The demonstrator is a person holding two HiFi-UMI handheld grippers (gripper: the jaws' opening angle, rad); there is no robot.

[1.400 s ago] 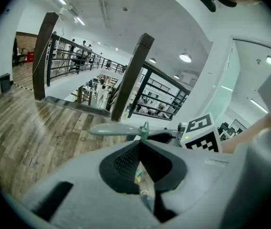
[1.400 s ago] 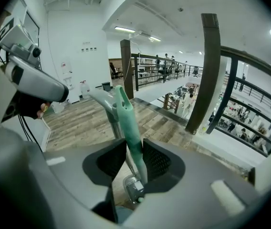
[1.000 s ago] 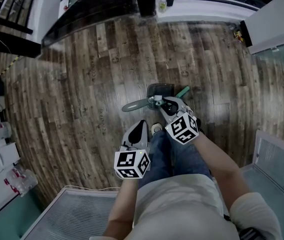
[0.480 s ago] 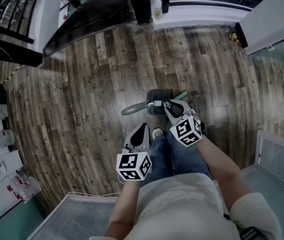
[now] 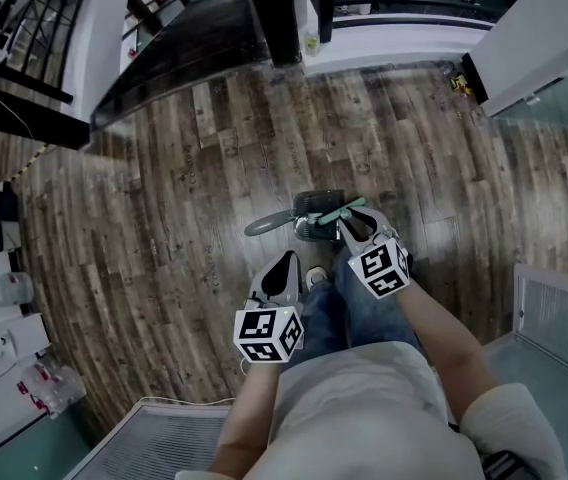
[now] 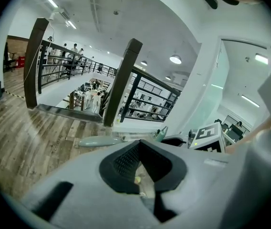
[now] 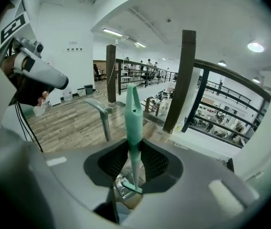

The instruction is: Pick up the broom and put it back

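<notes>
Grips the teal broom by its handle in the right tool, jaws just closed further onto it. Holds the left tool pressed shut with nothing inside, beside the knee. Has the broom low above the wooden floor, at the dark dustpan's near edge.

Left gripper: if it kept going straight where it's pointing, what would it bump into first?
Probably the dustpan's grey handle, straight ahead of the left gripper. Depth is hard to judge, so it might reach the wood floor first.
</notes>
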